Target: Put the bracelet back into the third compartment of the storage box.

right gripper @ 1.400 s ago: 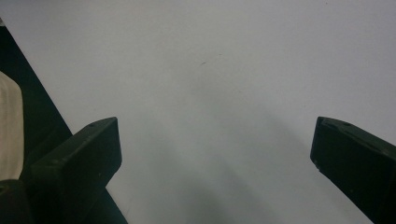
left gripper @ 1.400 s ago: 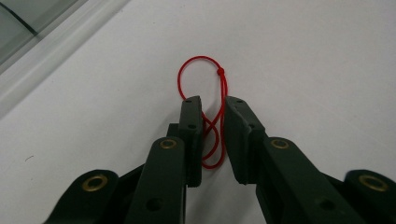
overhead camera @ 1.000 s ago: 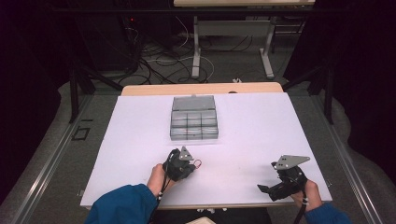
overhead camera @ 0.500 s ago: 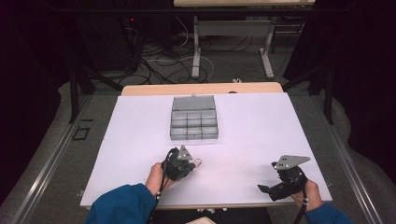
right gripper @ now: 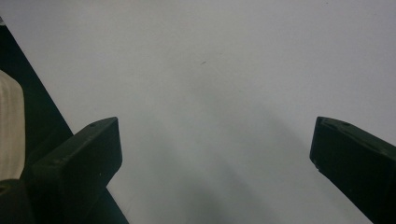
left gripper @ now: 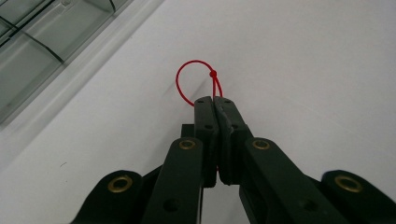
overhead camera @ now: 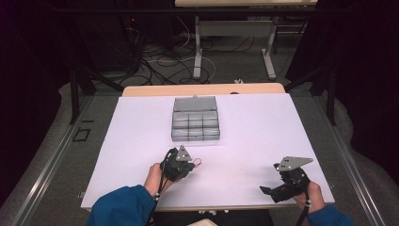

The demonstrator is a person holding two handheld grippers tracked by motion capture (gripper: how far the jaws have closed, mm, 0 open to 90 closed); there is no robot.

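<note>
A thin red loop of cord (left gripper: 194, 77) with a small knot pokes out past my left gripper (left gripper: 214, 100), whose jaws are shut on its tail just above the white table. In the high view the left gripper (overhead camera: 192, 164) sits at the table's front left of centre, with the red loop (overhead camera: 198, 162) at its tip. A grey compartment box (overhead camera: 195, 125) with its lid up lies farther back at the centre. My right gripper (overhead camera: 264, 190) rests near the front right edge, jaws wide apart; in the right gripper view (right gripper: 215, 149) nothing lies between them.
The white table sheet (overhead camera: 263, 136) spreads around the box. A corner of the clear-lidded box (left gripper: 42, 42) appears at the upper left of the left gripper view. The table's front edge (right gripper: 32, 107) runs close to the right gripper's left jaw. Cables and table legs lie beyond the far edge.
</note>
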